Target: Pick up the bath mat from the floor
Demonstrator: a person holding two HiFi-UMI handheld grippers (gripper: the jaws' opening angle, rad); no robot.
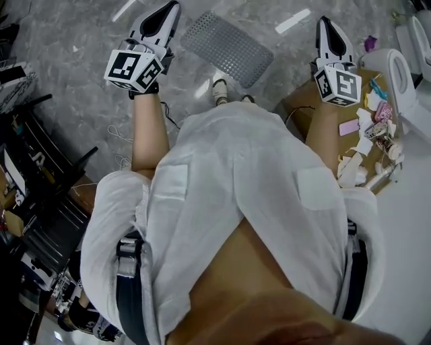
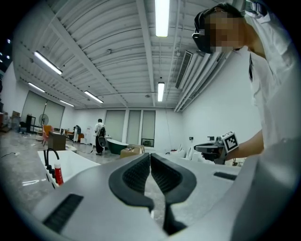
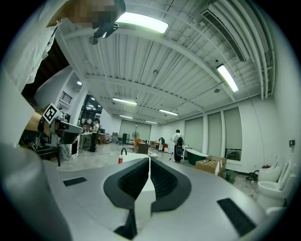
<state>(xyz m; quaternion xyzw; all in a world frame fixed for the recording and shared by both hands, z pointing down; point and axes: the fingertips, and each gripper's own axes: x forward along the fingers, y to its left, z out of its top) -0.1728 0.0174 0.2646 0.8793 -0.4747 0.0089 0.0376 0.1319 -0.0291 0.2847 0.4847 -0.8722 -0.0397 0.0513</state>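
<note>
Bath mat [image 1: 229, 48], grey and perforated, lies flat on the floor [image 1: 81, 40] ahead of the person, lower than the two grippers and between them. Its long axis runs diagonally, from upper left to lower right in the head view. The left gripper [image 1: 165, 17] appears nearer to it than the right gripper [image 1: 328, 30]. Both point level, jaws closed on nothing.

Finishes below you
Your bath mat [image 1: 227, 48] looks grey, matt and dimpled; the floor [image 1: 74, 47] under it is glossy marbled stone; beside it, a dull brown cardboard box [image 1: 296, 104].
</note>
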